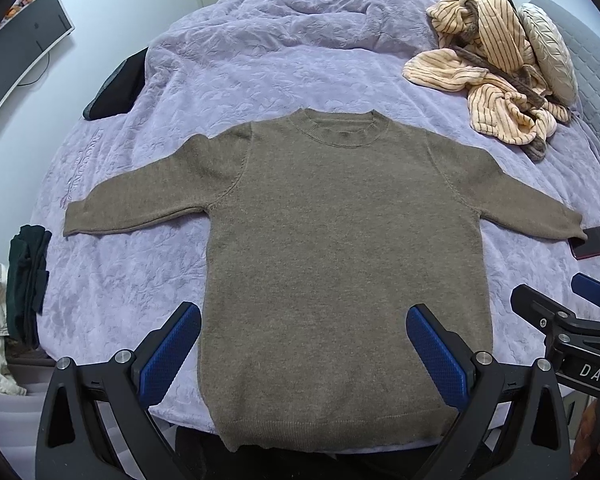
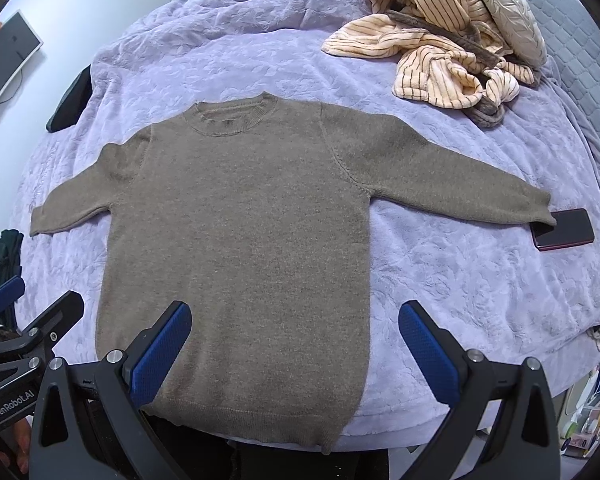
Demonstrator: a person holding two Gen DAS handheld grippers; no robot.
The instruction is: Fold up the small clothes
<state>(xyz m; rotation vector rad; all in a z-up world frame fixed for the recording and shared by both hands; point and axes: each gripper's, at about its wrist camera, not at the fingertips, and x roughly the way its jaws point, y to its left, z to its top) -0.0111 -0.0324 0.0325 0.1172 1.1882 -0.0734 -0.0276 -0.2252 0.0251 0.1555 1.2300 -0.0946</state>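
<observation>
One brown knit sweater [image 1: 340, 240] lies flat on the lilac bedspread [image 1: 260, 68], filling the frame centre, long axis running from the hem at bottom to the collar above, two sleeves spread sideways. I hold both grippers gaping and empty over the hem: left gripper [image 1: 304, 344] toward its left corner, right gripper [image 2: 296, 340] toward its right. One phone [image 2: 562, 228] touches the right cuff; one striped garment [image 1: 496, 80] sits upper right.

We look from two wrist cameras held side by side at the foot of the bed [image 1: 260, 60], both facing along their open jaws toward its head, from close above. Both views share the spread brown sweater [image 1: 340, 240], the striped garment [image 1: 488, 80] and the phone [image 2: 562, 229]. Each view catches the other gripper at its edge: the right gripper [image 1: 572, 312] at right, the left gripper [image 2: 28, 312] at left.
</observation>
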